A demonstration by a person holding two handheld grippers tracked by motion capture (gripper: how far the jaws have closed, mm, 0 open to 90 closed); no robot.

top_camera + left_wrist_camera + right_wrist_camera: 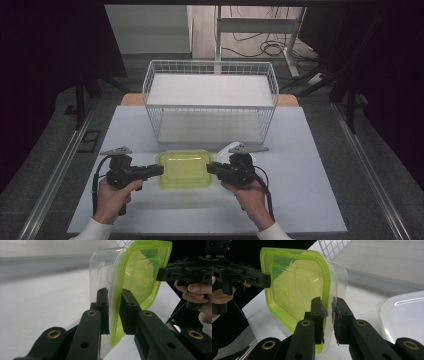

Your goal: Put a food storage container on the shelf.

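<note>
**Operator:** Nearest my cameras are the black jaws themselves. My left gripper (115,312) is clamped on the lime rim of the container (132,282), one jaw on each face of the lid edge. My right gripper (329,320) pinches the opposite edge the same way.

**Observer:** Why both sides?

**Operator:** I judge it keeps the box level and steady; a grip at one edge would let it tip. From the high view the container (184,169) sits between the left gripper (159,170) and right gripper (210,168), near the front middle of the table (310,200). Whether it rests there or is just lifted, I cannot tell.

**Observer:** What else is around?

**Operator:** A white wire basket (210,100) stands just behind it. Its near wall would stand in the way of any push forward. A clear plastic piece (404,315) lies beside my right gripper, close enough to bump.
</note>
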